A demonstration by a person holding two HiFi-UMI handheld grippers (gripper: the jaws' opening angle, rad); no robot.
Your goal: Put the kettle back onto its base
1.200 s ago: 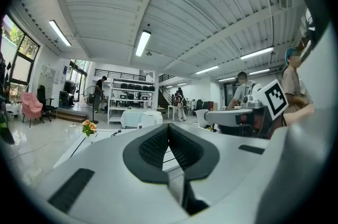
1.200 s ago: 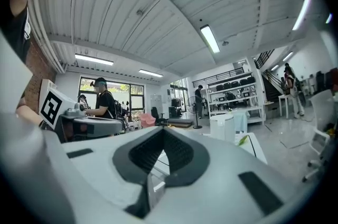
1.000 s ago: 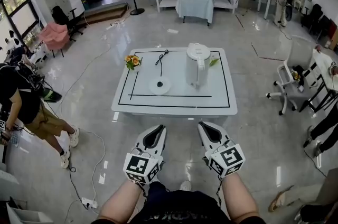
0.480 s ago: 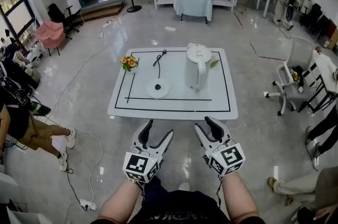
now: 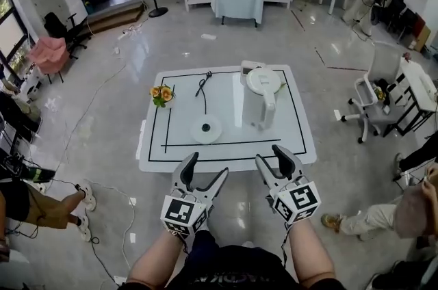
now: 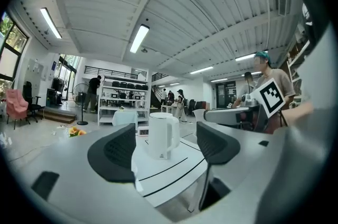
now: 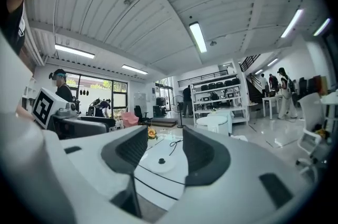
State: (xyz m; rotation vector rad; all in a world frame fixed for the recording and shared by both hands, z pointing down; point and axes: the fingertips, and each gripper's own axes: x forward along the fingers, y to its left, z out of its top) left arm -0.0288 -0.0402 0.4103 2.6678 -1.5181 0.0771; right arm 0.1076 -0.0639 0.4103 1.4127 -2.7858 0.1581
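The white kettle (image 5: 262, 98) stands upright on the right half of the white table (image 5: 226, 160), its handle toward me. Left of it, apart from the kettle, lies the round white base (image 5: 206, 128), bare, with a black cord (image 5: 203, 82) running to the far edge. My left gripper (image 5: 205, 167) and right gripper (image 5: 274, 155) hover side by side just short of the table's near edge. The jaws of both have just been opening and stand open with nothing between them. In the left gripper view the kettle (image 6: 161, 134) shows beyond the open left gripper (image 6: 166, 150). The right gripper view shows the base (image 7: 161, 161).
A small bunch of orange flowers (image 5: 161, 94) sits at the table's left, and a small white box (image 5: 250, 66) lies behind the kettle. Black lines frame the tabletop. An office chair (image 5: 373, 94) stands to the right. People stand at the left and right edges.
Both grippers went from shut to open. They and the view moved forward, so the table now lies just beyond the fingertips.
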